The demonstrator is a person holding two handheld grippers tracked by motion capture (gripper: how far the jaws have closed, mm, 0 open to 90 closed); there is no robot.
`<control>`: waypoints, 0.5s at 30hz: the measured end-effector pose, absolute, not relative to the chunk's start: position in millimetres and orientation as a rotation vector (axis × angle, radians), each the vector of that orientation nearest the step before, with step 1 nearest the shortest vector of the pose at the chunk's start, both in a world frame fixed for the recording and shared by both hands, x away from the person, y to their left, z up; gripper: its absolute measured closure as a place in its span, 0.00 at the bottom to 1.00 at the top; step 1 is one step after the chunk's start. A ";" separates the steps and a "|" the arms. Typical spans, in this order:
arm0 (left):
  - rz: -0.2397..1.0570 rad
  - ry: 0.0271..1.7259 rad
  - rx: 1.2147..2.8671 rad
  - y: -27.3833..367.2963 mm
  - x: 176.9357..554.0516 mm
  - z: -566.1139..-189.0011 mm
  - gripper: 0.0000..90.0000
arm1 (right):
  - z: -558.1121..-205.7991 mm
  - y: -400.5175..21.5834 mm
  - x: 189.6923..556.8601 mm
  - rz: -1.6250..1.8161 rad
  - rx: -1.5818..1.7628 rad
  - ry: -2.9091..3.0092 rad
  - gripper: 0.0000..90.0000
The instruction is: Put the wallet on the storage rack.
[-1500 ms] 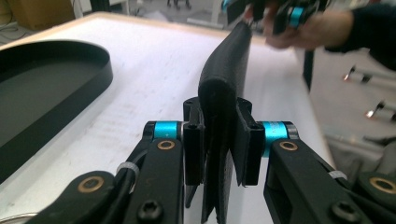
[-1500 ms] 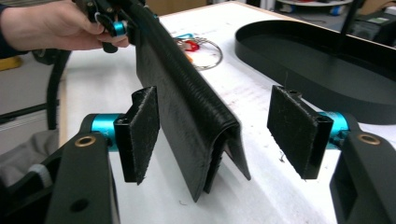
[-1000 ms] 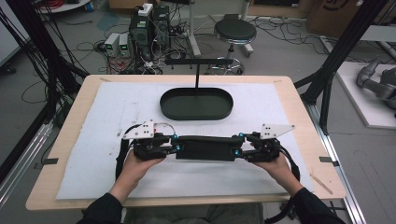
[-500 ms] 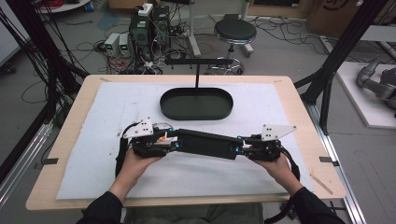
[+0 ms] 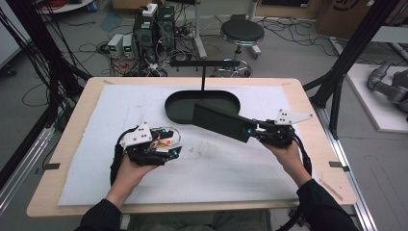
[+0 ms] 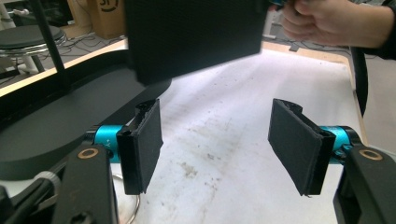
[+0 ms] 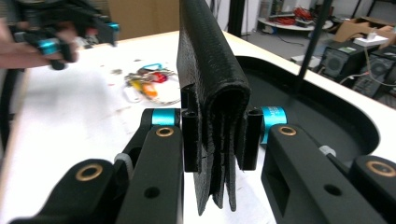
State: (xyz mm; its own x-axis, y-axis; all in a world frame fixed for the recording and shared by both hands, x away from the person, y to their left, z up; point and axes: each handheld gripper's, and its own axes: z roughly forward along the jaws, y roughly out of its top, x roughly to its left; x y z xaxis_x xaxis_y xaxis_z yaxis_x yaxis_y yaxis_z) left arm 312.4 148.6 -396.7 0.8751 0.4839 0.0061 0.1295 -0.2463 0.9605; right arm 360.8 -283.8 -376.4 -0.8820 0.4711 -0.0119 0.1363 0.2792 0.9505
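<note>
Two grippers held the black wallet (image 5: 222, 121) a moment ago; now, in the high view, the right gripper (image 5: 260, 132) alone carries it, lifted over the front rim of the dark oval tray (image 5: 179, 107). The left gripper (image 5: 169, 153) has let go and rests near a bunch of keys (image 5: 162, 139), partly hidden behind it. I judge the wallet is going toward the tray.

In the left gripper view its jaws have just been opening and stand wide, nothing between them; the wallet's top is cut off.

In the right gripper view the pads press tightly on the folded wallet (image 7: 212, 79); what is inside it I cannot see.
</note>
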 end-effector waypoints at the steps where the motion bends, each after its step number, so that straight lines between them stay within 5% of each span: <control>1: 0.359 0.469 1.805 150.6 310.2 -397.1 0.39 | -374.4 -281.8 364.5 1.623 0.558 2.259 0.86; 15: 0.414 0.509 1.809 180.2 288.1 -399.6 0.35 | -370.6 -247.0 419.0 1.564 0.570 2.243 0.85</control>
